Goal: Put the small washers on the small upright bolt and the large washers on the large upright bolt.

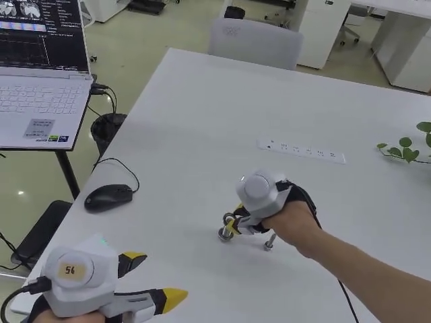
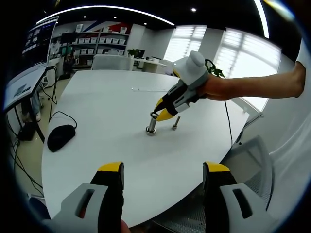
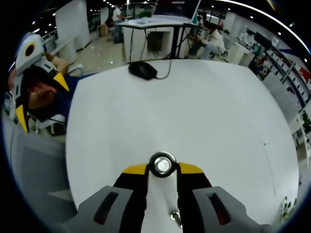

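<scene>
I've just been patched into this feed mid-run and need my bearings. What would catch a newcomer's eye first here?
First is the right gripper at mid-table, shut on a ring-shaped washer held at the top of the large upright bolt. The small upright bolt stands just beside it. Next, the left gripper hangs open near the table's front edge, holding nothing, and a black mouse lies off to the left.

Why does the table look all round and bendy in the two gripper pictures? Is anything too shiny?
Left gripper view: the fisheye lens bends the table edge into a curve, and the windows glare white. Right gripper view: same bending, and the washer between the right gripper tips gleams. Head view: table edges look straight, shadows soft.
</scene>
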`<action>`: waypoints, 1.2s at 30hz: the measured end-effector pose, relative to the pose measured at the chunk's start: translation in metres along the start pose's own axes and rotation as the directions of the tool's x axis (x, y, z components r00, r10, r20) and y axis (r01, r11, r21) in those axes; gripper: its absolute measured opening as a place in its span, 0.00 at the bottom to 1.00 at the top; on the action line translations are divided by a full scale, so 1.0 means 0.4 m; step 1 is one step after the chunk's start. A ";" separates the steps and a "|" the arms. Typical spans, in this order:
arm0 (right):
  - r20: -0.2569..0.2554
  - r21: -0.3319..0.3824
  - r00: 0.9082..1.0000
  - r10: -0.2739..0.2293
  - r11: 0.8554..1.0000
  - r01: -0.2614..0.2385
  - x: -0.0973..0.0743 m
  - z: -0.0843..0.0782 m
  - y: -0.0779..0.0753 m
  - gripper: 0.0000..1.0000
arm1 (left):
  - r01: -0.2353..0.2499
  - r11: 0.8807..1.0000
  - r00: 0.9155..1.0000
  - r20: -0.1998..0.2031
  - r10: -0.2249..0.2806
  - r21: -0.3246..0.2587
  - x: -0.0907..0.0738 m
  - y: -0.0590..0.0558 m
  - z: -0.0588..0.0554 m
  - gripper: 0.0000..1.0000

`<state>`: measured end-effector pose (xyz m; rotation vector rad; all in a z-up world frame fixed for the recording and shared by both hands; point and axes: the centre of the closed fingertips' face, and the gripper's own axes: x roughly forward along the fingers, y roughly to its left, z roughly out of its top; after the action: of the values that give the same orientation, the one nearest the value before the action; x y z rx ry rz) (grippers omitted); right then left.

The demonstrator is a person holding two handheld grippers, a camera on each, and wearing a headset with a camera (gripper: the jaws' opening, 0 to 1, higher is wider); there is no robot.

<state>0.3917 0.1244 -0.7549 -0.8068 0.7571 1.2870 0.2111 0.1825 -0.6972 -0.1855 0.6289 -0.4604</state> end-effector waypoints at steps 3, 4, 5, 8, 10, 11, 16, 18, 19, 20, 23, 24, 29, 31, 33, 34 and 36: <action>-0.008 0.000 1.000 0.002 1.000 -0.002 0.005 -0.003 0.001 0.23 | 0.000 1.000 1.000 0.001 0.000 0.001 0.000 0.001 0.001 0.65; -0.010 0.000 1.000 0.003 1.000 -0.003 0.006 -0.004 0.001 0.23 | -0.001 1.000 1.000 0.002 0.001 0.001 -0.001 0.002 0.003 0.65; -0.013 0.005 1.000 0.006 1.000 -0.005 0.009 -0.006 0.001 0.23 | -0.002 1.000 1.000 0.004 0.002 -0.001 -0.001 0.004 0.004 0.65; -0.015 0.007 1.000 0.009 1.000 -0.009 0.008 -0.006 0.001 0.23 | -0.005 1.000 1.000 0.005 0.005 -0.002 -0.001 0.008 0.004 0.65; -0.018 0.011 1.000 0.010 1.000 -0.010 0.010 -0.008 0.000 0.23 | -0.005 1.000 1.000 0.005 0.005 -0.004 -0.001 0.008 0.002 0.65; -0.024 0.008 1.000 0.010 1.000 -0.010 0.011 -0.012 -0.001 0.23 | -0.005 1.000 1.000 0.002 0.005 -0.003 -0.001 0.008 0.001 0.65; -0.028 0.006 1.000 0.014 1.000 -0.014 0.017 -0.012 0.004 0.23 | -0.005 1.000 1.000 0.002 0.005 -0.006 -0.001 0.008 -0.002 0.65; -0.030 0.002 0.999 0.015 1.000 -0.015 0.020 -0.013 0.004 0.23 | -0.005 1.000 1.000 0.000 0.005 -0.007 -0.001 0.008 -0.003 0.65; -0.033 0.004 0.999 0.016 1.000 -0.016 0.022 -0.014 0.005 0.23 | -0.006 1.000 1.000 0.001 0.006 -0.007 -0.001 0.008 -0.002 0.65; -0.035 0.004 0.999 0.018 1.000 -0.018 0.023 -0.015 0.006 0.23 | -0.005 1.000 1.000 0.002 0.005 -0.008 -0.001 0.008 -0.002 0.65; -0.042 0.009 0.999 0.020 1.000 -0.020 0.028 -0.018 0.006 0.23 | -0.007 1.000 1.000 0.000 0.007 -0.009 -0.001 0.009 -0.004 0.65; -0.045 0.012 0.999 0.021 1.000 -0.021 0.031 -0.020 0.006 0.23 | -0.006 1.000 1.000 0.001 0.006 -0.011 0.000 0.009 -0.004 0.65; -0.062 0.010 0.998 0.027 1.000 -0.027 0.046 -0.030 0.009 0.23 | -0.009 1.000 1.000 -0.001 0.009 -0.007 -0.001 0.011 -0.004 0.65; -0.071 0.010 0.997 0.030 1.000 -0.029 0.052 -0.034 0.010 0.23 | -0.011 1.000 1.000 0.001 0.011 -0.009 -0.003 0.012 -0.004 0.65; -0.074 0.012 0.997 0.033 0.999 -0.032 0.061 -0.036 0.008 0.23 | -0.013 1.000 1.000 0.001 0.013 -0.009 -0.004 0.014 -0.004 0.65; -0.079 0.011 0.996 0.033 0.999 -0.033 0.064 -0.039 0.009 0.23 | -0.014 1.000 1.000 0.000 0.014 -0.010 -0.005 0.015 -0.005 0.65; -0.090 0.018 0.995 0.037 0.999 -0.035 0.073 -0.048 0.010 0.23 | -0.016 1.000 1.000 0.001 0.016 -0.013 -0.007 0.016 -0.004 0.65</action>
<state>0.3906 0.1235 -0.7899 -0.8455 0.8563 1.2816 0.2104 0.1894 -0.6991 -0.1932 0.6316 -0.4410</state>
